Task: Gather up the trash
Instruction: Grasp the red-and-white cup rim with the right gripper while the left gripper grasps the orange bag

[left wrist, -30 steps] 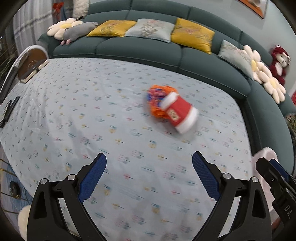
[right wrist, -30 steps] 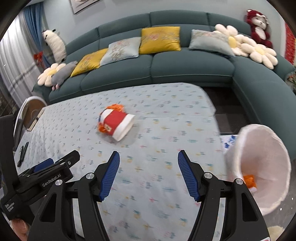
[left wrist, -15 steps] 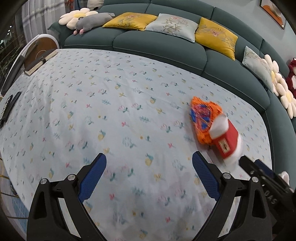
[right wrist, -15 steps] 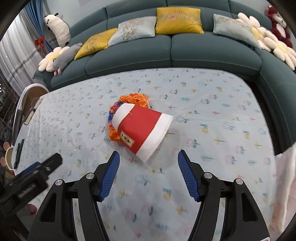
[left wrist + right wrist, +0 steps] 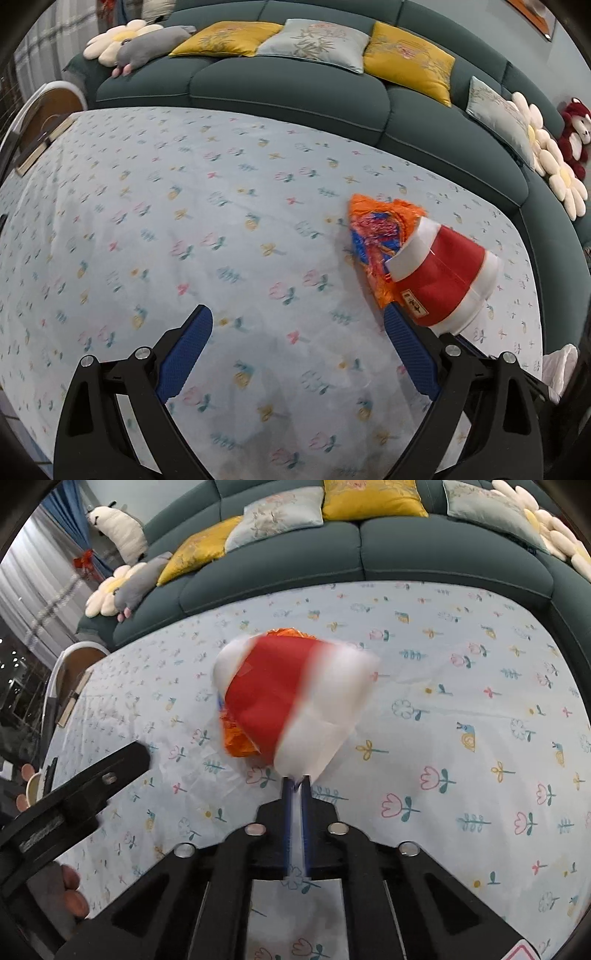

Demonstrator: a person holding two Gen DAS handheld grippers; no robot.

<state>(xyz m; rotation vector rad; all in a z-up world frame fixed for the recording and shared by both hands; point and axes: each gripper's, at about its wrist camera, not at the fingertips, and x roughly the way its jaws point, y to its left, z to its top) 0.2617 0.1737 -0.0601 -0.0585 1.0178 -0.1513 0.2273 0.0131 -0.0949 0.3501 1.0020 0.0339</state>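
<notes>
Trash: red-and-white paper cup (image 5: 291,698) stuffed with orange foil wrapper (image 5: 380,236)
Right tool (image 5: 295,790): just closed, clamped on cup rim
Left tool (image 5: 295,354): apart, empty
Risk: thin rim could slip; wrapper might spill onto tabletop (image 5: 184,221)

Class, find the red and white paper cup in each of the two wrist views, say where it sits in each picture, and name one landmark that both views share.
Left wrist view: the red and white paper cup lies right of centre, just beyond the left gripper.
Right wrist view: the cup is at centre, blurred, its rim pinched in the right gripper.
Shared landmark: the grey plush toy on the sofa.
</notes>
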